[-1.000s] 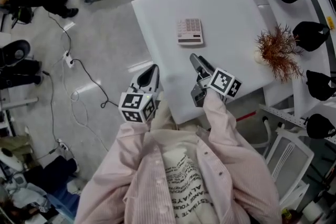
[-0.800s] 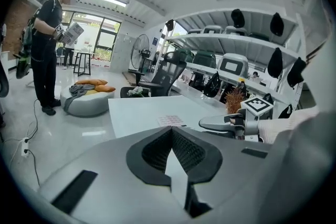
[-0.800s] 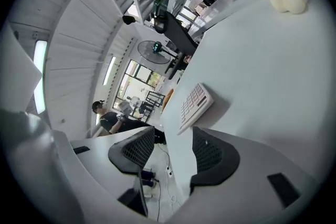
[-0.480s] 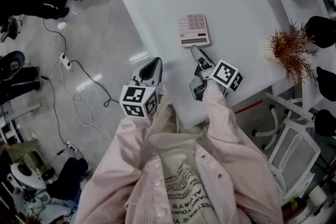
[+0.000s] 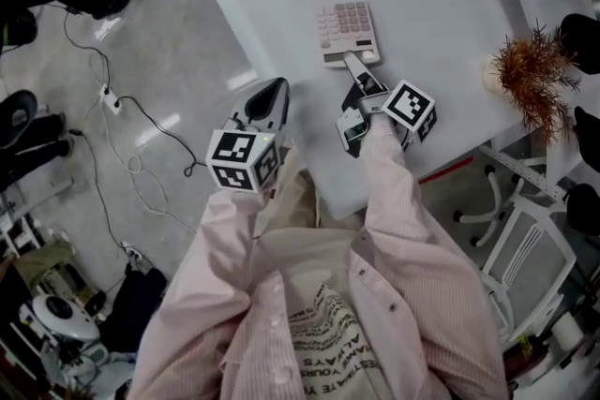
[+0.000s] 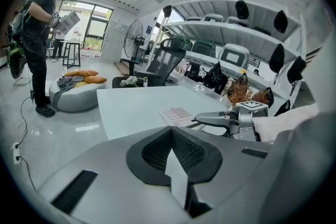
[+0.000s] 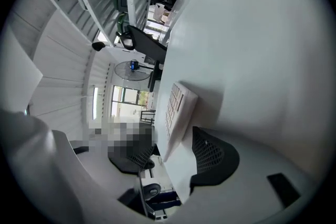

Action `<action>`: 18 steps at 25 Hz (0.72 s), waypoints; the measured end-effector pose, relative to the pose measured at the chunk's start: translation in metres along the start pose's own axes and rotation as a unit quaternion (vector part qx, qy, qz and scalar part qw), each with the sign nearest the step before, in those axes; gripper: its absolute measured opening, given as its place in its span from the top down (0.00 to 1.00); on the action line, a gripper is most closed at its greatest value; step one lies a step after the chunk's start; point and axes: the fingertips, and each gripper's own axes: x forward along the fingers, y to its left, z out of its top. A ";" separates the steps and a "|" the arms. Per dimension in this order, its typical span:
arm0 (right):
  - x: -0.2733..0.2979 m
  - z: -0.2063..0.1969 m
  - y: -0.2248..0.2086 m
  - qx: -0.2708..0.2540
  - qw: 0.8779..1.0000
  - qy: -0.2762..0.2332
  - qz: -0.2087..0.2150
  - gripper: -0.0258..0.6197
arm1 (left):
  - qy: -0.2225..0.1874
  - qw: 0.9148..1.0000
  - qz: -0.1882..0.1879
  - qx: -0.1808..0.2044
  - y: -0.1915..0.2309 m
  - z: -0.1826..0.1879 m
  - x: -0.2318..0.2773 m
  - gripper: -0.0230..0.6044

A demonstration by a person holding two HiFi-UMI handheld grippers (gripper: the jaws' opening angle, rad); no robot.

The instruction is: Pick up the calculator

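A white table (image 5: pixel 441 5) carries the calculator (image 5: pixel 349 31) a little in from its near left edge. The right gripper (image 5: pixel 347 96) is over the table, its jaws wide apart on either side of the calculator's near end. The left gripper (image 5: pixel 270 94) hangs just off that edge, pressed together and empty.

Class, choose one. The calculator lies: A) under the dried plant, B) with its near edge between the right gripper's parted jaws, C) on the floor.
B: the right gripper view shows the calculator reaching in between the parted jaws of the right gripper, on the table.
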 end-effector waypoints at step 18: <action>0.019 0.010 -0.013 0.068 0.997 -0.027 -0.023 0.76 | 0.002 1.000 0.001 -0.021 0.007 -0.005 0.003 0.96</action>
